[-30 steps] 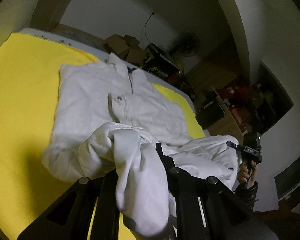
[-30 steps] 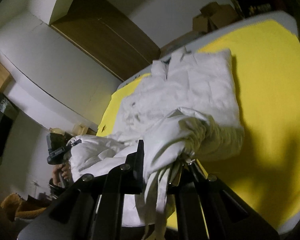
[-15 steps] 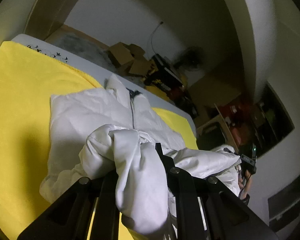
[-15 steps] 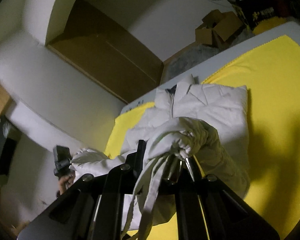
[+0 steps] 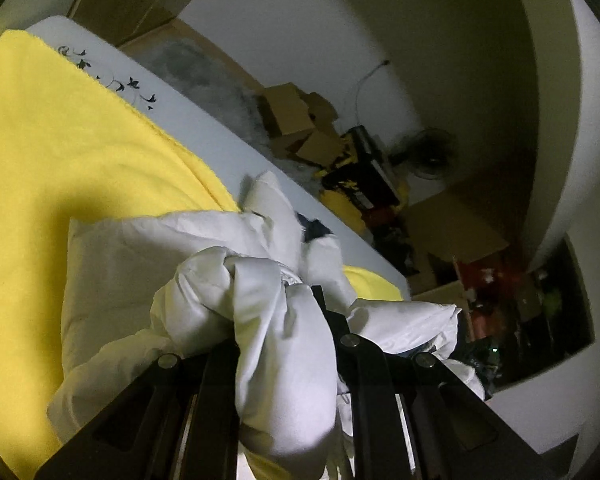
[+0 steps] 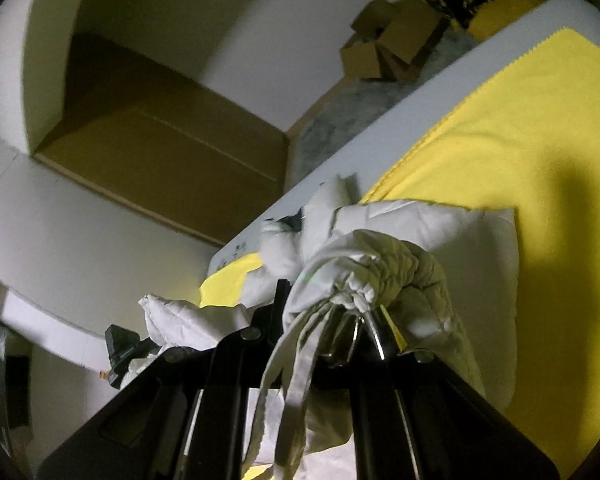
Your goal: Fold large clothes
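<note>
Left tool and right tool, each closed tight on a bunched corner of the hem of the white padded jacket, which they hold raised above the jacket's own upper body. The collar lies at the far edge of the yellow cloth; the chest rests flat on that cloth, the lower half hangs between the two tools.

Risks, as judged from this view: the padding is thick and slippery, so a bunched corner may creep out of a narrow grip; if one tool leads the other, the fold line will run askew and the hem will miss the shoulders; the drawcord dangling from the right corner may catch under the fold; dragging the hem low could pull the flat half and the cloth out of place.

The cloth covers a white table with a printed floral edge. Beyond it, cardboard boxes, a fan, and a brown panelled wall; lighting is dim.
</note>
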